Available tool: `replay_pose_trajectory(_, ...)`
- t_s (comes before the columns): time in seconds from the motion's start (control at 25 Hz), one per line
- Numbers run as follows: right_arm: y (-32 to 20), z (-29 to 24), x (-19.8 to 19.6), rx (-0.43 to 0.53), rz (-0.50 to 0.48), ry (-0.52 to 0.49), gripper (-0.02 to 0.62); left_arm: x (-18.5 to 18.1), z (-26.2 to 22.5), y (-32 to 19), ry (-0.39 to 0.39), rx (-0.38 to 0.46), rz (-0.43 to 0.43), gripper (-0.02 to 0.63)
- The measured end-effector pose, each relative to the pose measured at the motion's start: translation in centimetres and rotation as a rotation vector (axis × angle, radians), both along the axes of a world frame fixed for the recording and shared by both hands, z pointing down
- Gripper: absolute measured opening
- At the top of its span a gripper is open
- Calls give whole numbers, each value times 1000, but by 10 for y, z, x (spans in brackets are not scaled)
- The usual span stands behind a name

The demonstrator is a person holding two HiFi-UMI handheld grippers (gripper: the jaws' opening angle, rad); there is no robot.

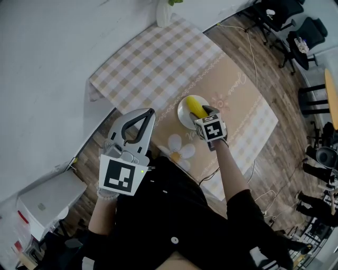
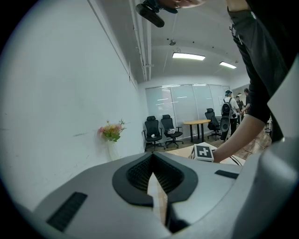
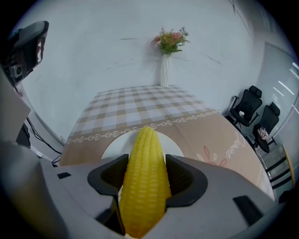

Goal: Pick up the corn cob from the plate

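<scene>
A yellow corn cob (image 1: 196, 107) lies over a white plate (image 1: 182, 117) on the patterned table. My right gripper (image 1: 207, 112) reaches in from the near side and is shut on the corn cob (image 3: 145, 154), both dark pads pressing its sides. Its tip points away over the plate (image 3: 112, 144). Whether the cob still touches the plate is hidden. My left gripper (image 1: 150, 112) hangs shut and empty near my body, off the table's left corner. In its own view the left gripper (image 2: 154, 173) shows only a thin slit between the jaws.
The table (image 1: 158, 63) has a checked cloth at the far end and a tan floral part nearer me. A white vase of flowers (image 3: 164, 70) stands at the far edge by the wall. Office chairs (image 1: 280, 16) and cables lie to the right; a white box (image 1: 47, 203) sits at lower left.
</scene>
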State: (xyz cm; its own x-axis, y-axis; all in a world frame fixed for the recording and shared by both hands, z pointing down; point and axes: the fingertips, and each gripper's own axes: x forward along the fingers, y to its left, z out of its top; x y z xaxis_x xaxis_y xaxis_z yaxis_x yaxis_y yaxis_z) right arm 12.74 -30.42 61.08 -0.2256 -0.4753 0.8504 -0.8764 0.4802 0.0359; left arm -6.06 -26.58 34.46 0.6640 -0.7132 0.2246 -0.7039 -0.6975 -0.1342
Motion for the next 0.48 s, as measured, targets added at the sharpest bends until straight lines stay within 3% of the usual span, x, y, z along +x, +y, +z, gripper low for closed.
replay_pose_trajectory(0.48, 2, -13, 3, 30, 35, -38, 253, 10, -2, -5, 5, 13, 39, 12)
